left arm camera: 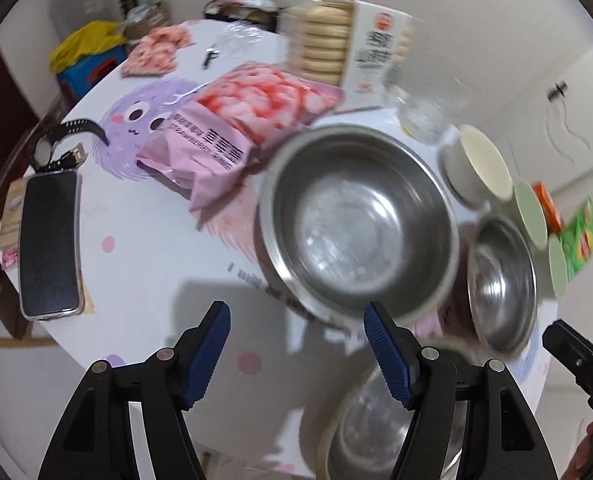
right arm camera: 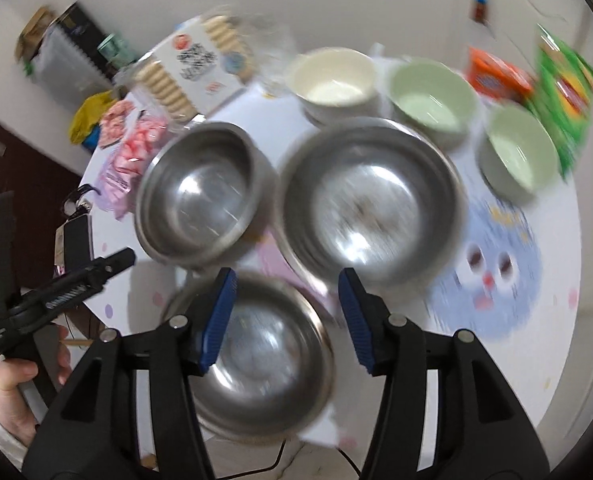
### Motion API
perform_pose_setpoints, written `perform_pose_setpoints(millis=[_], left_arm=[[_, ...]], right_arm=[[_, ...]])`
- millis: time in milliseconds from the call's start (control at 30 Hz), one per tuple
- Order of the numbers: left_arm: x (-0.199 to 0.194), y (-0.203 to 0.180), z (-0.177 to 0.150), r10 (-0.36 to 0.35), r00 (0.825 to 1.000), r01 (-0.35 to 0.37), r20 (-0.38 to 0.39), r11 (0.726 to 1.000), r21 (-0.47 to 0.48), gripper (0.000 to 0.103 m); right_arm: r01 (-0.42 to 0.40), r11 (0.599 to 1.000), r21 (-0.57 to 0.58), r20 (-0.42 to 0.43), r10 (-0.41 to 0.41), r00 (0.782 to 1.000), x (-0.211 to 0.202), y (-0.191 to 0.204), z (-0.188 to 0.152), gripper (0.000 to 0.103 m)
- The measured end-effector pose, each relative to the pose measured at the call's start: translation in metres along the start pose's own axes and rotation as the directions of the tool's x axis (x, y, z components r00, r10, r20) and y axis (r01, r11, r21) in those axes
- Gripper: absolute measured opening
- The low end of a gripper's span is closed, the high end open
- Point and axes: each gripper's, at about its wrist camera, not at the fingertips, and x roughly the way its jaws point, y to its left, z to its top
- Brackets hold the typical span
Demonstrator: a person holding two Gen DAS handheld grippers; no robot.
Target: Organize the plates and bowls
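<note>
Three steel bowls stand on the round table (left arm camera: 136, 264): one by the pink bag (left arm camera: 360, 220) (right arm camera: 204, 196), one to its right (left arm camera: 500, 284) (right arm camera: 372, 200), and one at the near edge (left arm camera: 376, 432) (right arm camera: 256, 356). Behind them are a white bowl (left arm camera: 480, 164) (right arm camera: 332, 76) and two green bowls (right arm camera: 432, 96) (right arm camera: 516, 152). My left gripper (left arm camera: 300, 352) (right arm camera: 56, 292) is open over bare cloth, with nothing between its pads. My right gripper (right arm camera: 288, 316) is open above the near steel bowl, and its pads do not press on the bowl.
A pink snack bag (left arm camera: 224, 140), a biscuit box (left arm camera: 352, 48) and a clear glass (left arm camera: 424, 116) crowd the back. A phone (left arm camera: 50, 244) and a watch (left arm camera: 68, 144) lie at the left edge. Green (right arm camera: 564, 92) and orange (right arm camera: 496, 72) packs sit at the far right. A hand (right arm camera: 12, 392) holds the left gripper.
</note>
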Motion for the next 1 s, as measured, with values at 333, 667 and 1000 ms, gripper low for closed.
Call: perform_pose_setpoints(millis=[333, 667, 1000], left_arm=[[0.039, 0.018, 0.027, -0.003, 0.998, -0.003, -0.056, 0.994, -0.113, 0.071], [0.066, 0.026, 0.036, -0.017, 0.994, 0.000, -0.107, 0.988, -0.157, 0.071], [0.079, 0.019, 0.038, -0.044, 0.993, 0.026, -0.112, 0.987, -0.156, 0.055]], right_arm=[[-0.017, 0.988, -0.155, -0.078, 0.005, 0.997, 0.074, 0.037, 0.078, 0.055], [0.019, 0.986, -0.163, -0.157, -0.045, 0.987, 0.128, 0.039, 0.098, 0.055], [0.011, 0.982, -0.190, -0.217, -0.053, 0.975, 0.150, 0.042, 0.098, 0.036]])
